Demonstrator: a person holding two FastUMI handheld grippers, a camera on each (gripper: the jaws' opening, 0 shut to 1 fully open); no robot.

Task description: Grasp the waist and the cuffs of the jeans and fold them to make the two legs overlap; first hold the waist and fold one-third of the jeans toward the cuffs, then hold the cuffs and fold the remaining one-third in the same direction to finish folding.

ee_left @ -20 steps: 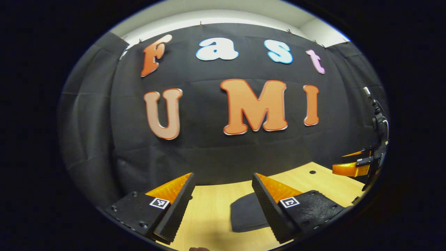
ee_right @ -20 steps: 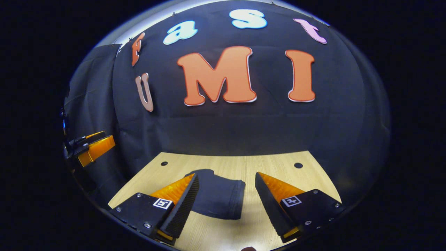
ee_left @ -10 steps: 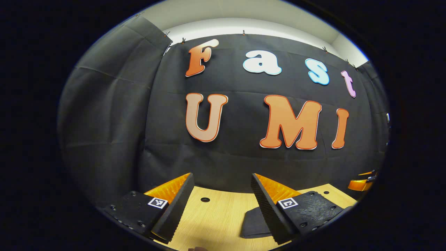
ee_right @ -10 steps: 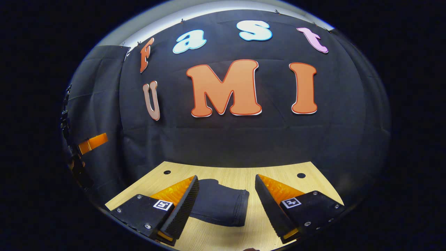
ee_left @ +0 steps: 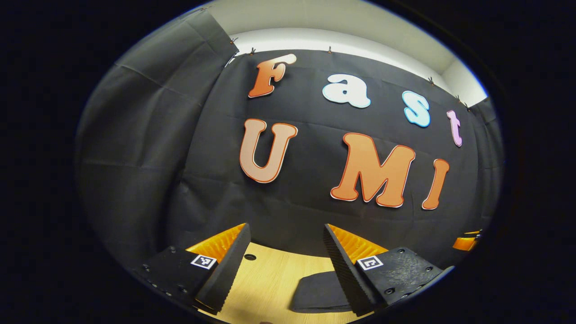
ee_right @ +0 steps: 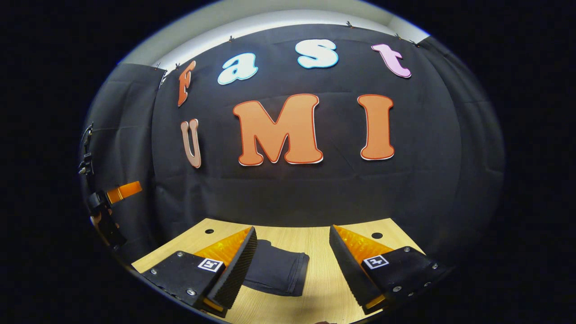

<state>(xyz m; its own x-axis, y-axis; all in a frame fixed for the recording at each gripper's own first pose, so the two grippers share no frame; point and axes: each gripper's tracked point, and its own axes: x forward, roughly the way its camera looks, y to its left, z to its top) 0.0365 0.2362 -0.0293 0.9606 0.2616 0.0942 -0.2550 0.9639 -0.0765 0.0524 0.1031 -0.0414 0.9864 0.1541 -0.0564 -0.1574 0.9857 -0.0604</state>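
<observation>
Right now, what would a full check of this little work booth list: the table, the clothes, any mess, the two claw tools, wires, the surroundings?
Surface: light wooden table with small round holes.
Job's things: dark jeans lying flat on the table as a compact bundle, apparently folded.
Clutter: nothing seen.
Grippers: left gripper open, above the table, holding nothing; right gripper open, above the jeans, not touching them.
Cables: none clearly seen.
Surroundings: black cloth wall behind the table; pale ceiling strip above it.
</observation>
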